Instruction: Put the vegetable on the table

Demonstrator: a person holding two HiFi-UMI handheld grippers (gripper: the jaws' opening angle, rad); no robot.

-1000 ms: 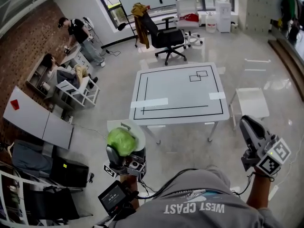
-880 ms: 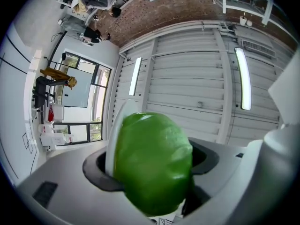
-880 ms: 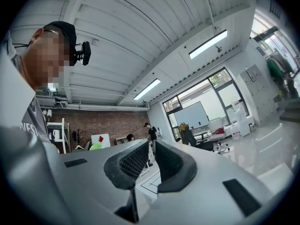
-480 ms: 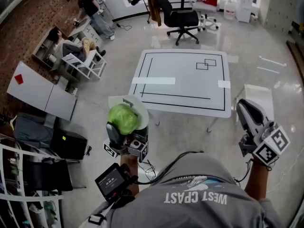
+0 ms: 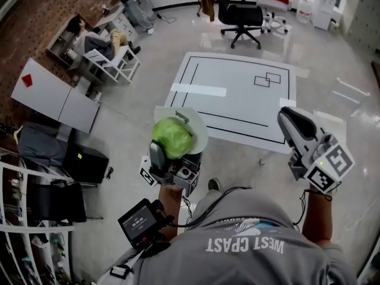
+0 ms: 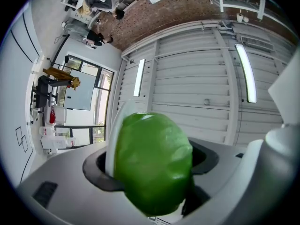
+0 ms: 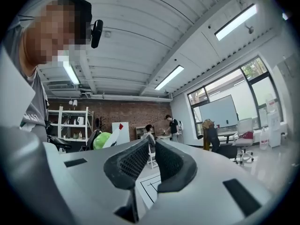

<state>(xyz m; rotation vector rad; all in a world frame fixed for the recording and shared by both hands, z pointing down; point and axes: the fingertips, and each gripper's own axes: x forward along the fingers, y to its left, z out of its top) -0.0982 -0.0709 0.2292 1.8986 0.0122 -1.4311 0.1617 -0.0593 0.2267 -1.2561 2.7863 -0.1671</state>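
A round green vegetable (image 5: pixel 172 136) sits between the jaws of my left gripper (image 5: pixel 172 150), with a white plate (image 5: pixel 200 133) pressed against its far side. In the left gripper view the vegetable (image 6: pixel 152 165) fills the gap between the pads, and the plate's thin edge (image 6: pixel 112 139) runs along its left. The white table (image 5: pixel 237 94), marked with black lines and strips of tape, stands ahead and to the right of that gripper. My right gripper (image 5: pixel 289 117) hovers over the table's near right corner. Its pads (image 7: pixel 136 163) are closed with nothing between them.
A black office chair (image 5: pixel 240 13) stands beyond the table. People sit and stand at desks at the far left (image 5: pixel 98 40). White boards (image 5: pixel 56 97), a black box (image 5: pixel 86 165) and a shelf rack (image 5: pixel 29 218) line the left side.
The table has come nearer in the head view. Both grippers have moved forward towards it, the right one now over its corner. The left grip on the vegetable is unchanged.
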